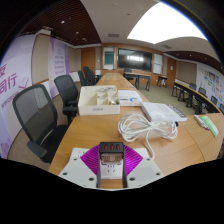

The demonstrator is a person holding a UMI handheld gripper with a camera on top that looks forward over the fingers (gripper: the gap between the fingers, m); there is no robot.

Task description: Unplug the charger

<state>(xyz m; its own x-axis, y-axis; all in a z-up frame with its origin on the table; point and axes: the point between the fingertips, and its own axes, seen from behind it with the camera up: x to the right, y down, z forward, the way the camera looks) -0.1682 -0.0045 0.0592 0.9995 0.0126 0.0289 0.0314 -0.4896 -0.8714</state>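
A small dark charger block point(111, 152) with a row of orange ports on its upper face sits between my two purple pads point(91, 158). Both pads press against its sides, so my gripper point(111, 160) is shut on it, low over the near end of the long wooden table point(170, 150). No cable shows in the ports. A coiled white cable point(133, 125) lies on the table just beyond the fingers, and a flat white box point(162, 111) lies behind it to the right. What is under the charger is hidden.
An open white tray-like box point(98, 100) stands further along the table on the left. A green object point(207, 124) lies at the right edge. Black office chairs point(40, 115) line the left side. More tables and a wall screen are at the back.
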